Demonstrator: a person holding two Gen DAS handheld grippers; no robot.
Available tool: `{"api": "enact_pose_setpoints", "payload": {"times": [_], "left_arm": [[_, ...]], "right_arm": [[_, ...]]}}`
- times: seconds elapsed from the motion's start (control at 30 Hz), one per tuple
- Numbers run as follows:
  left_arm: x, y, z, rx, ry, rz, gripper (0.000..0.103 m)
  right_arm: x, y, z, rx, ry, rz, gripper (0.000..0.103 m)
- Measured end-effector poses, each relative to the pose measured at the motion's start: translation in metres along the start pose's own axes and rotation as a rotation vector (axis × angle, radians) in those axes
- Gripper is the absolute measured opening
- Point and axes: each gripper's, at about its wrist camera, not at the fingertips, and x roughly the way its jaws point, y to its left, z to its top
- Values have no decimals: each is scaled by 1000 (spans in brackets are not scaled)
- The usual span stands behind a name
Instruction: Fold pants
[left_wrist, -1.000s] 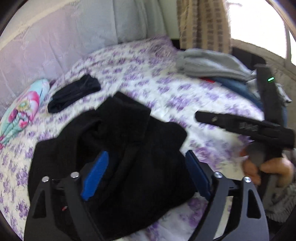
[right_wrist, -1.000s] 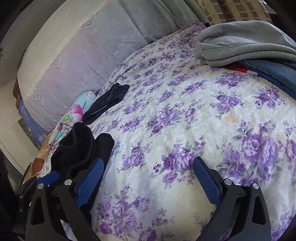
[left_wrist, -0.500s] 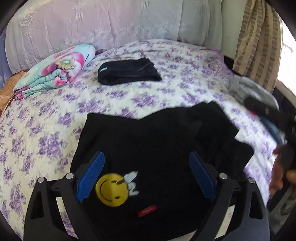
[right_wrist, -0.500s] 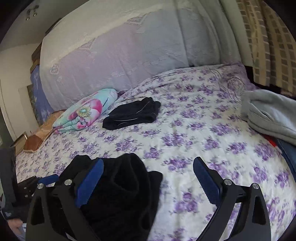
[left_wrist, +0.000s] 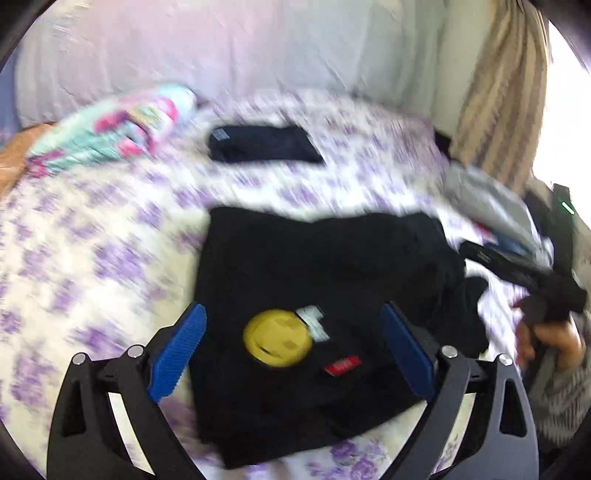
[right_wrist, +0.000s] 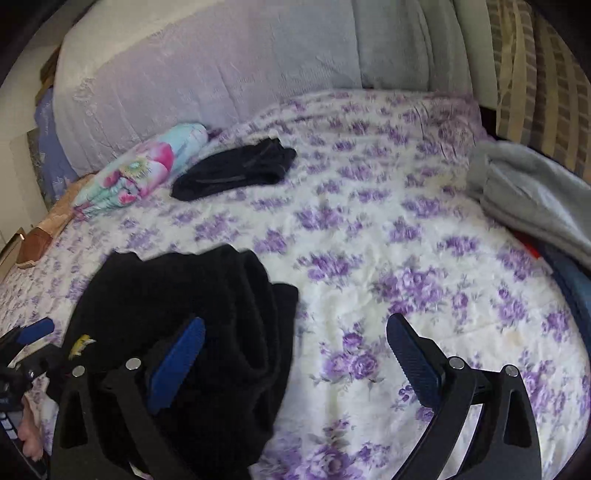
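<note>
Left wrist view, pants: the black pants, soft and matte, lie folded into a rough rectangle at lower centre on the bed, with a round yellow smiley patch and a small red tag on top.
Left wrist view, left hand-held gripper: blue ribbed pads spread wide apart above the pants, clamping nothing.
Left wrist view, bedding: white quilt printed with purple flowers; a folded dark garment at upper centre, a rolled floral cloth at upper left.
Right wrist view, pants: bunched in thick rounded folds at lower left.
Right wrist view, right hand-held gripper: fingers wide apart, empty; its left pad over the pants' edge, contact unclear.
Right wrist view, right edge: a fleecy grey garment on a clothes pile.
</note>
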Motion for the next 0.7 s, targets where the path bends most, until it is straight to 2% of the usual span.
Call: {"api": "enact_pose_setpoints", "payload": {"times": [0.1, 0.17, 0.23, 0.27, 0.3, 0.33, 0.4, 0.5, 0.63, 0.7], "left_arm": [[3, 20, 6, -54, 12, 52, 94], [19, 31, -1, -78, 74, 91, 94], [36, 36, -12, -73, 148, 124, 94], [45, 39, -21, -66, 180, 136, 97], [47, 43, -28, -78, 181, 125, 99], [46, 48, -31, -97, 176, 117, 99], [42, 54, -32, -115, 180, 104, 99], [34, 60, -34, -150, 151, 71, 98], [25, 66, -31, -186, 129, 45, 98], [20, 61, -23, -177, 114, 48, 98]], "right_arm": [[-9, 30, -4, -121, 12, -19, 99], [3, 40, -23, -192, 75, -55, 99], [24, 38, -53, -231, 177, -115, 99], [33, 27, -67, -199, 200, -88, 99], [31, 16, -71, -128, 186, -47, 99], [31, 6, -72, -62, 210, -14, 99], [29, 0, -68, -26, 230, 15, 99], [15, 3, -60, -39, 178, 25, 99], [-16, -4, -38, 38, 38, 113, 99], [-21, 2, -20, 38, 6, 164, 99]]}}
